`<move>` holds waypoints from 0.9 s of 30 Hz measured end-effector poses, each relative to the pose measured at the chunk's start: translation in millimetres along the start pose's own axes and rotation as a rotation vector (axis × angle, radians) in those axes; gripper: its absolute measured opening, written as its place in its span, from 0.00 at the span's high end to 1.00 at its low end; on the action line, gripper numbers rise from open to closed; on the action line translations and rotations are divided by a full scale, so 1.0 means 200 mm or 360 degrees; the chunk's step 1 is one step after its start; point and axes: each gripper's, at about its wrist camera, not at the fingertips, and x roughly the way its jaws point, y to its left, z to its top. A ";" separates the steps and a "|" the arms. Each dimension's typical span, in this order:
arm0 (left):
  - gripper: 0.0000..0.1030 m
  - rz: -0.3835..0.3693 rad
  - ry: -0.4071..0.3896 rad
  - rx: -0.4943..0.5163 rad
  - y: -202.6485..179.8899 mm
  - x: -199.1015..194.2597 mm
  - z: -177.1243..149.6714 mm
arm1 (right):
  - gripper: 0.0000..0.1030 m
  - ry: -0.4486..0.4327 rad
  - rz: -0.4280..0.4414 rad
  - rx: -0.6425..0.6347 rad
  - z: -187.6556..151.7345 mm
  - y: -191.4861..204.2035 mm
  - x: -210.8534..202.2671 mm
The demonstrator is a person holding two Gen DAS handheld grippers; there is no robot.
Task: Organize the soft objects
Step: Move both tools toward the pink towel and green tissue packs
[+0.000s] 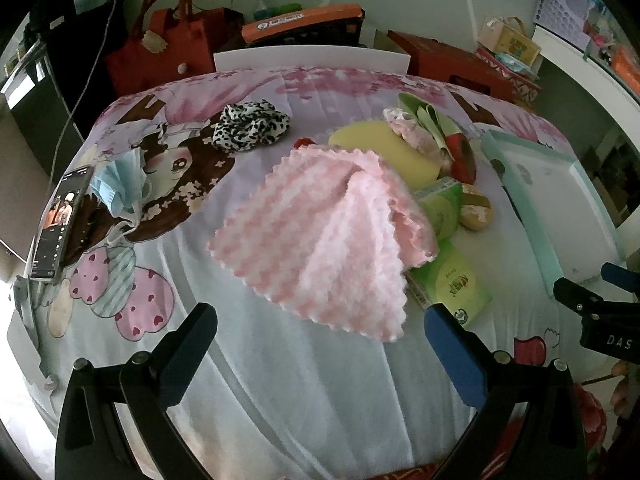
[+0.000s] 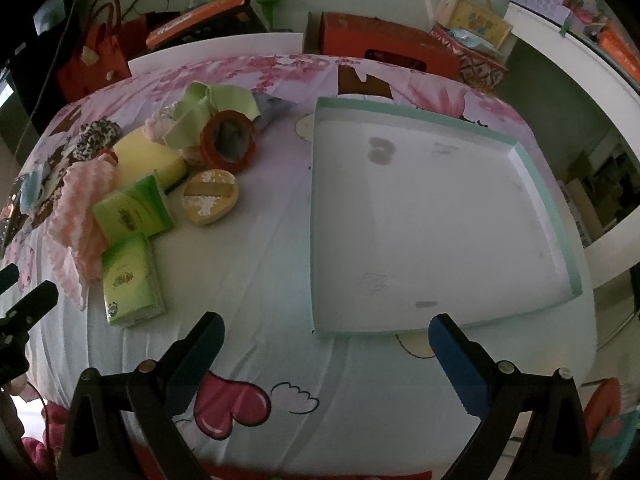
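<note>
A pink-and-white fluffy cloth [image 1: 320, 236] lies spread on the patterned sheet just ahead of my left gripper [image 1: 320, 322], which is open with nothing between its fingers. Behind the cloth sit a yellow sponge [image 1: 396, 148], a leopard-print scrunchie [image 1: 250, 124], a light green cloth [image 1: 424, 120] and a blue face mask [image 1: 118, 184]. My right gripper [image 2: 326, 330] is open and empty over the near edge of an empty white tray with a teal rim [image 2: 548, 200]. Two green tissue packs [image 2: 134, 280] lie to its left, beside the pink cloth [image 2: 78, 216].
A phone [image 1: 60, 220] lies at the left edge of the sheet. A red tape roll [image 2: 228, 142] and a round tan object [image 2: 210, 198] sit among the pile. Red bags and boxes [image 1: 168, 48] line the wall behind the table.
</note>
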 end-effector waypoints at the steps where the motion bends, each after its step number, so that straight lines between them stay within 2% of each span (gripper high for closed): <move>1: 0.00 0.0000 0.0002 0.0001 0.00 0.00 0.00 | 0.00 0.0001 0.0001 0.0001 0.00 0.00 0.00; 13: 0.00 0.0008 0.0019 0.0031 -0.05 -0.04 0.01 | 0.00 0.0008 0.0030 0.0009 -0.01 -0.02 -0.01; 21: 0.00 0.0040 0.0004 0.0063 -0.10 -0.11 0.03 | 0.00 -0.0062 0.0090 0.0044 -0.02 -0.05 -0.08; 27: 0.00 0.0014 0.0008 0.0059 -0.11 -0.14 0.03 | 0.00 -0.0110 0.0135 0.0067 -0.01 -0.08 -0.14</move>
